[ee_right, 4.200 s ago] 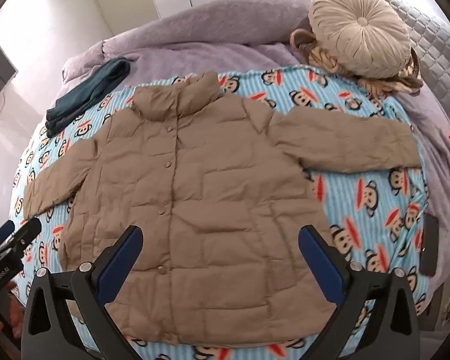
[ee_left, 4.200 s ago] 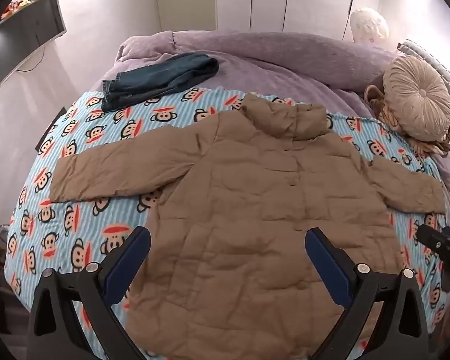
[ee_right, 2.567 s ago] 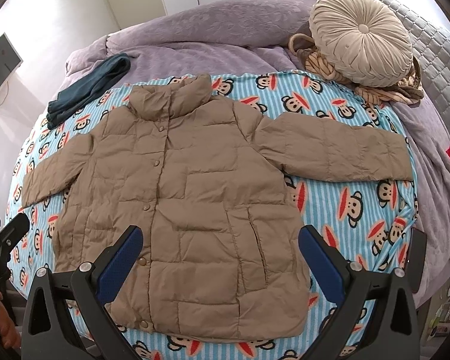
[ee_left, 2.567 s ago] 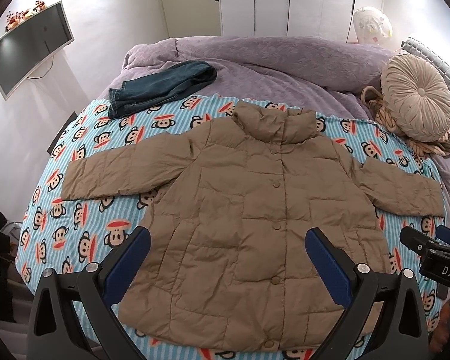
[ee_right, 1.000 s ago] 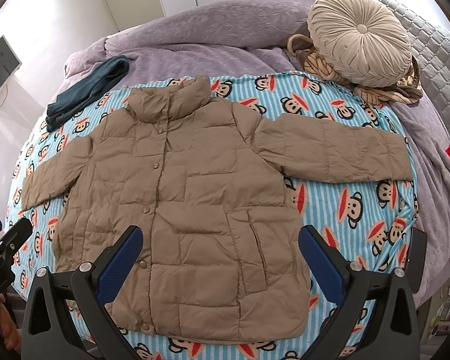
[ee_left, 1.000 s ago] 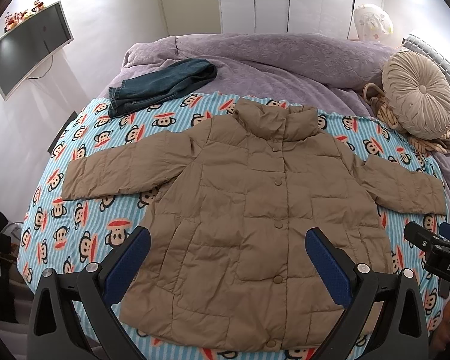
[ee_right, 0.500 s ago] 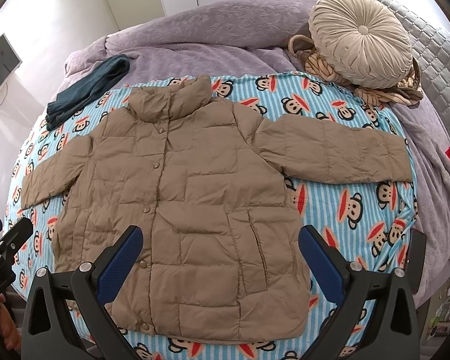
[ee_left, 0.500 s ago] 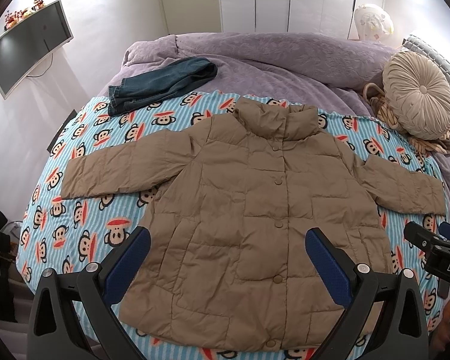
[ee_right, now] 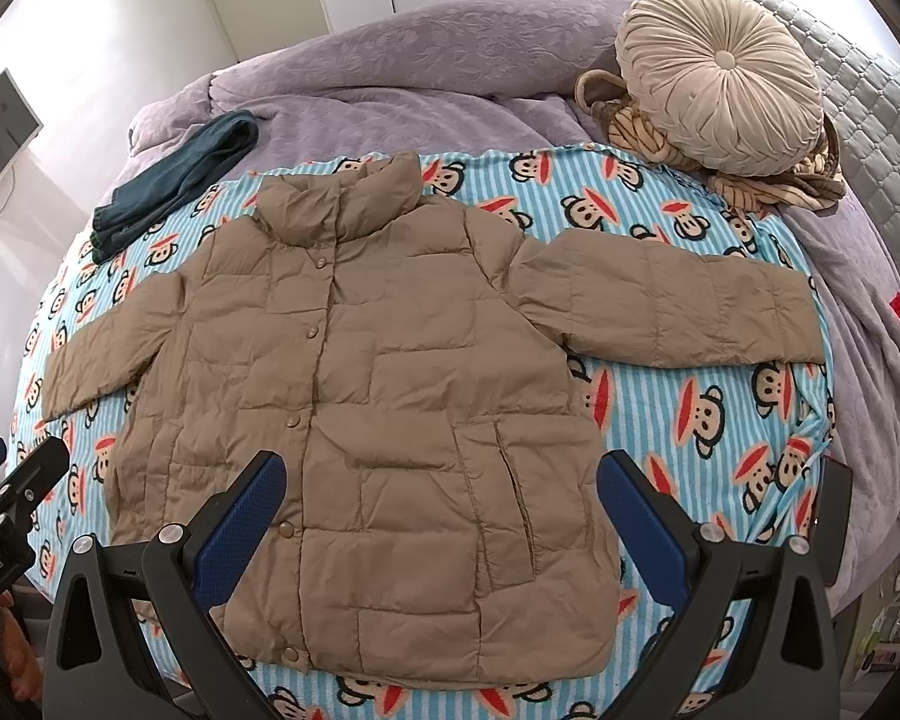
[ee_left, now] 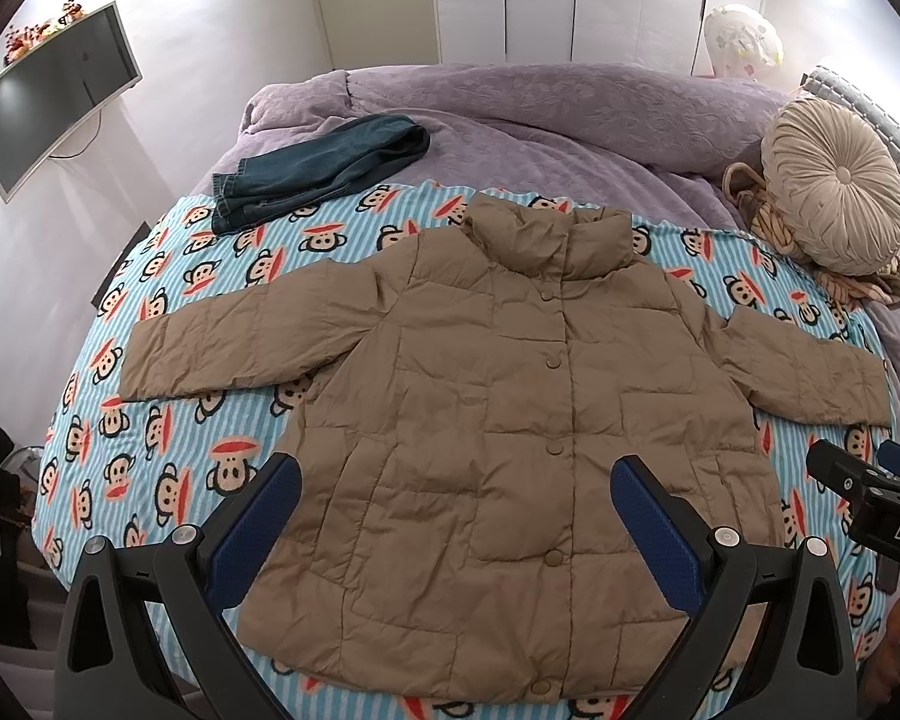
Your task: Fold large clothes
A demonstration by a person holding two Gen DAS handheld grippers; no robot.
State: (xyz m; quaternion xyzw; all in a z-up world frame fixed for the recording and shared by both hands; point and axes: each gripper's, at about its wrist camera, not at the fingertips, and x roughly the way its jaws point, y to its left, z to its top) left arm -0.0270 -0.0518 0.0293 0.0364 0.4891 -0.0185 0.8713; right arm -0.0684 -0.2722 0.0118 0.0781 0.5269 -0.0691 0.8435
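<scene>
From the left wrist, the left gripper point(ee_left: 455, 507) hangs with its jaws wide apart and nothing between them, above the hem of the tan puffer jacket point(ee_left: 498, 420). The jacket lies flat, buttoned, sleeves spread, on the monkey-print blanket point(ee_left: 168, 276); folded jeans point(ee_left: 318, 165) sit beyond it.

From the right wrist, the right gripper point(ee_right: 441, 507) is likewise spread wide and empty over the jacket's lower half. A woven basket point(ee_right: 624, 114) (contents mostly hidden) carries a round cushion point(ee_right: 720, 78).
</scene>
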